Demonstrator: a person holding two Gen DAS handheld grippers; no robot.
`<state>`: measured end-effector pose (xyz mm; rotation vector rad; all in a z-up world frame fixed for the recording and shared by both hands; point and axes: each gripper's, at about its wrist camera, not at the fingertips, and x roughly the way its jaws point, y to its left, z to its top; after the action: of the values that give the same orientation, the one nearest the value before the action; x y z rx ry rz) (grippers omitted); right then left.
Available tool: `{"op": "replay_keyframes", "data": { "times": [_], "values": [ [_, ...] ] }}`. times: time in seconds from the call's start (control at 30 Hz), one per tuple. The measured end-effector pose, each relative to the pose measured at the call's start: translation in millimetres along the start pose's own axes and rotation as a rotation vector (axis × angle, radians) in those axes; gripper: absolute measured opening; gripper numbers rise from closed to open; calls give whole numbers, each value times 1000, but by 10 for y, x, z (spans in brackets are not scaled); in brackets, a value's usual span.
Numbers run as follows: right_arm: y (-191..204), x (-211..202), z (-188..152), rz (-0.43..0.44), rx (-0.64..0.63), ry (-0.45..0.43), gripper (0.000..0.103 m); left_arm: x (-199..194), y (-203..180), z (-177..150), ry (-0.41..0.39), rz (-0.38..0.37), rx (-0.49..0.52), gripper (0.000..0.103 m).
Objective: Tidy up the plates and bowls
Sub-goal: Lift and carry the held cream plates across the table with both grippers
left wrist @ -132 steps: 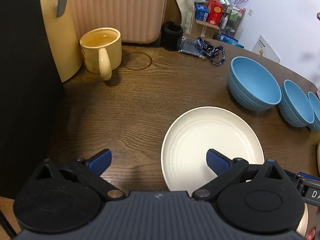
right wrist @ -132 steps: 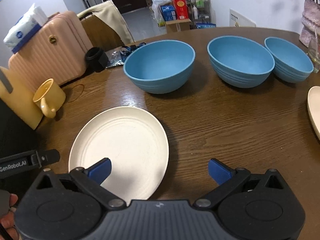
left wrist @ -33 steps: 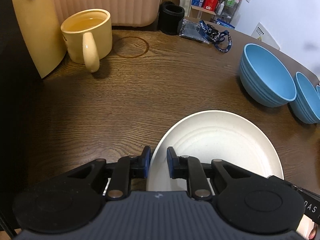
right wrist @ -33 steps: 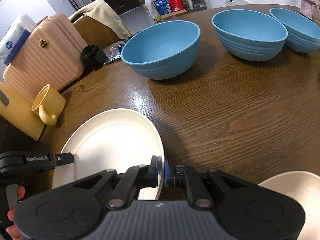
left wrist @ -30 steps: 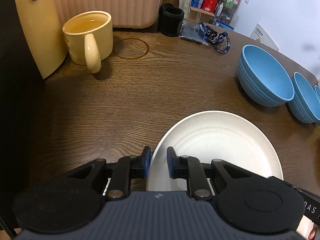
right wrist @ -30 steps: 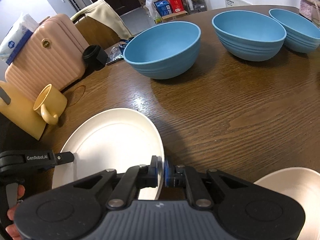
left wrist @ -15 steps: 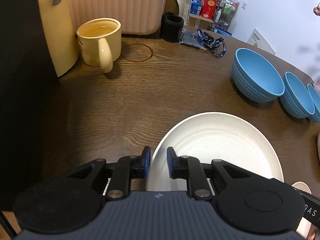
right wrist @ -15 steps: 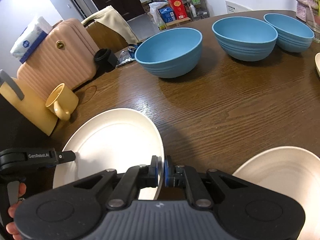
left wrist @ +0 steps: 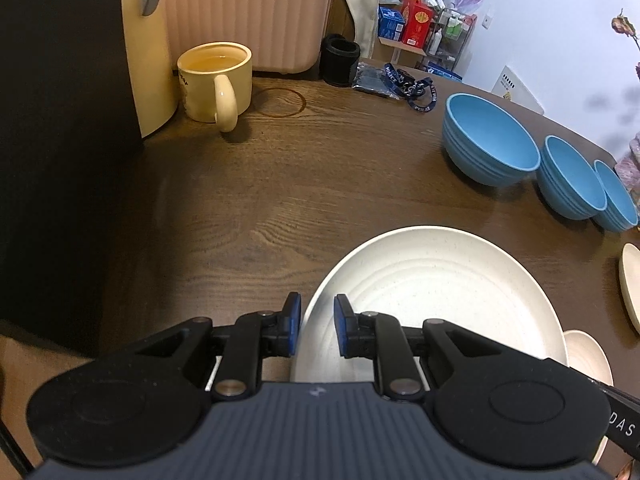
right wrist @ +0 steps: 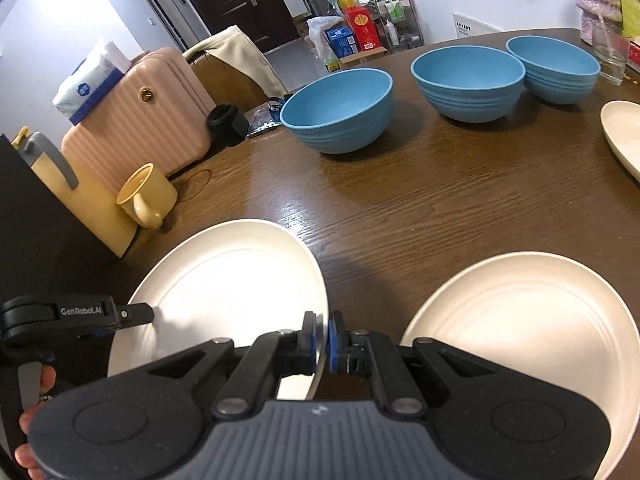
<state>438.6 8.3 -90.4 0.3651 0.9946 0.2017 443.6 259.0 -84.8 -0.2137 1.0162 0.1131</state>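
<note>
Both sets of fingers pinch one cream plate [right wrist: 224,280] by opposite rims, left gripper [left wrist: 316,322] and right gripper [right wrist: 321,338] nearly closed, sharing its weight above the tabletop [right wrist: 440,208]. A second plate [right wrist: 528,312] lies beside it, probably the stacking spot; three blue bowls [right wrist: 340,108] stand beyond.

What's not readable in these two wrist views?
- Held cream plate, left wrist view: its near edge is hidden behind the left hand-held gripper, so its grip there is unclear.
- Second cream plate, right wrist view: near part hidden by the right hand-held gripper body.
- Third plate: cut off by the right edge.
</note>
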Motion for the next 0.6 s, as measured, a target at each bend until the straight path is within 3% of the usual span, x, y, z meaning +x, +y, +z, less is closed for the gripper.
{"op": "replay_keyframes", "data": {
  "times": [0.6],
  "values": [
    [-334,-581,-285,-8,21,-49,5,-340,-372,-406,-18,-28,37,18]
  ]
}}
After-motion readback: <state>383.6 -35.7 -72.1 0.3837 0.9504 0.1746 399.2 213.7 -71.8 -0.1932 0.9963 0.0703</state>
